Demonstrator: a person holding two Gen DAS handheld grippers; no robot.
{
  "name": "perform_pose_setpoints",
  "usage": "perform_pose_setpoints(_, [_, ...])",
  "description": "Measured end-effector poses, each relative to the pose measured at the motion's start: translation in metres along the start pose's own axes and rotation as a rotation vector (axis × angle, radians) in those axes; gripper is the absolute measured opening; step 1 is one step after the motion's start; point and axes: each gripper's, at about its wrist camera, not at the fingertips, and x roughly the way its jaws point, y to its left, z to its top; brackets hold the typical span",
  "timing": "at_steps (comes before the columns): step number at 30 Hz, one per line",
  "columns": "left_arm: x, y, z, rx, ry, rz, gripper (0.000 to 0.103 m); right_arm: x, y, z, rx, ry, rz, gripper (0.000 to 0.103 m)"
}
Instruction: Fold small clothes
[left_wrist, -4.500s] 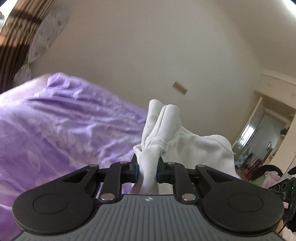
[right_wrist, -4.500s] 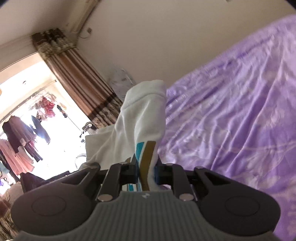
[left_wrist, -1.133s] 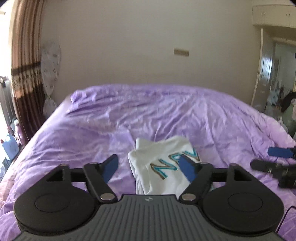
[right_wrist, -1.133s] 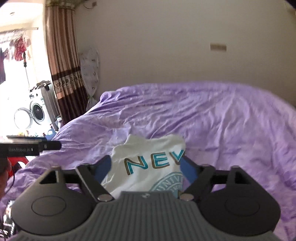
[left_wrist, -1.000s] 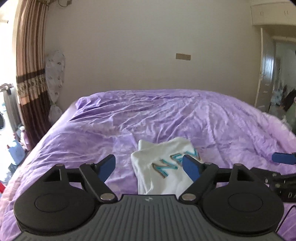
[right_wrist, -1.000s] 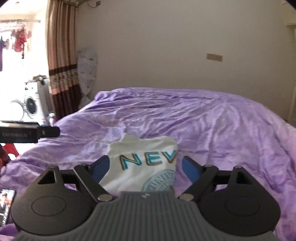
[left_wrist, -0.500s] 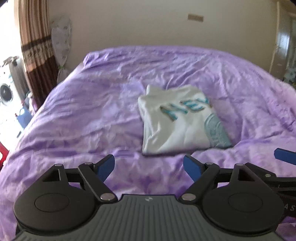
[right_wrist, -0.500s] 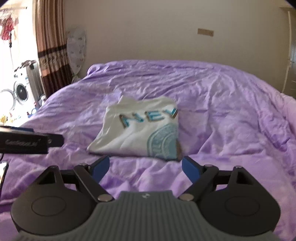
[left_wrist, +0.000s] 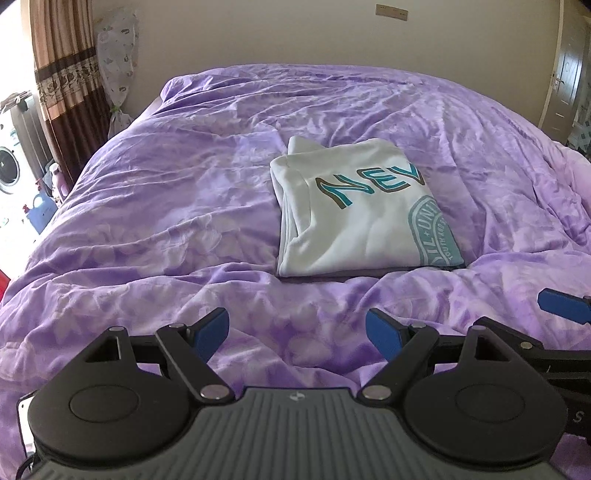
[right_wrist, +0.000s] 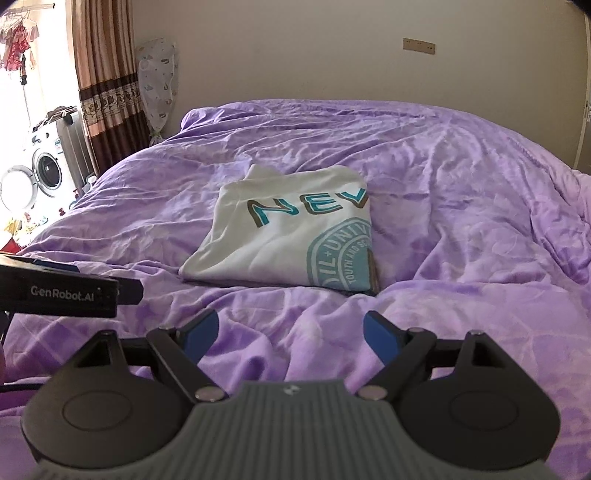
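A white shirt (left_wrist: 354, 214) with teal letters and a round teal print lies folded in a flat rectangle on the purple bedspread (left_wrist: 166, 206). It also shows in the right wrist view (right_wrist: 291, 240). My left gripper (left_wrist: 297, 334) is open and empty, held above the bed's near part, well short of the shirt. My right gripper (right_wrist: 288, 334) is open and empty too, at about the same distance from the shirt. The right gripper's blue fingertip (left_wrist: 563, 306) shows at the left view's right edge. The left gripper's body (right_wrist: 62, 284) shows at the right view's left edge.
The purple bedspread (right_wrist: 461, 206) covers the whole bed and is wrinkled. A brown curtain (right_wrist: 107, 85) and a washing machine (right_wrist: 40, 166) stand to the left of the bed. A beige wall (left_wrist: 295, 33) is behind it. A door (left_wrist: 567, 70) is at the far right.
Both grippers, once shut on the lifted shirt, have let go of it and drawn back toward the near bed edge. The shirt lies folded and still, farther from both.
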Motion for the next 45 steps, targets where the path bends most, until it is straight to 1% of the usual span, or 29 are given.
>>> perform_pose_setpoints(45, [-0.0024, -0.0029, 0.0012, 0.009, -0.004, 0.001, 0.098, -0.0013, 0.0045, -0.0003, -0.018, -0.001, 0.02, 0.081])
